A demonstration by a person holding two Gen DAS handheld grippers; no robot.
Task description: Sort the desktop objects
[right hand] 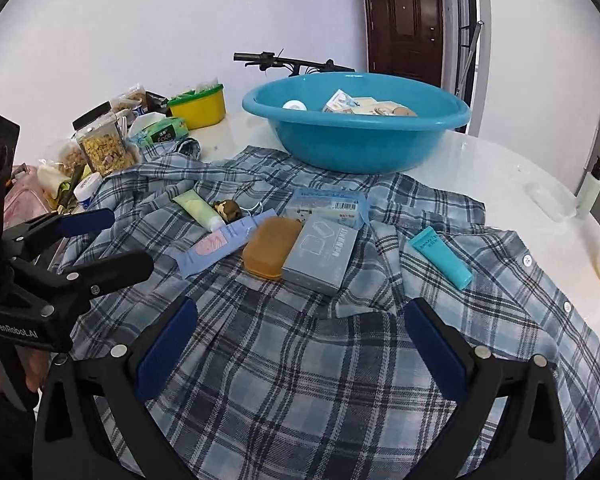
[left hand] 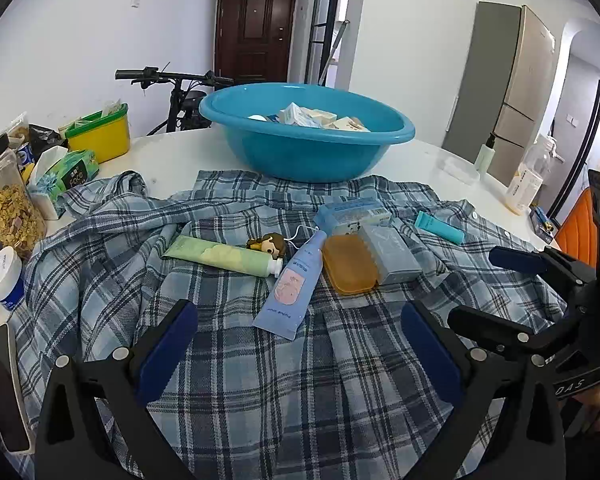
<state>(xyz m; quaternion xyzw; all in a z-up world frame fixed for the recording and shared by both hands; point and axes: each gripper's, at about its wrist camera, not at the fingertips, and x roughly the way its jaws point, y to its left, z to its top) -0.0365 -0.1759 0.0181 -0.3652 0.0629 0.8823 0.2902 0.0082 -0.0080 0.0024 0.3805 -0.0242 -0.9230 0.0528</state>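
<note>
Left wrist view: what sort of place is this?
Most likely a lived-in flat, not a lab: a dark brown panelled entrance door, a tall beige fridge and a black bicycle parked behind the white table.

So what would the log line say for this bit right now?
left claw: open, empty | right claw: open, empty | tubes and boxes on blue plaid shirt | round blue plastic basin: partly filled

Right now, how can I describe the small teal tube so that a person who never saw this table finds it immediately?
Start at the big blue basin on the white table, then look at the plaid shirt spread in front of it. The small teal tube lies alone on the shirt's right part, near the white buttons, apart from the cluster of items. It is the shortest tube and the only teal one.
</note>
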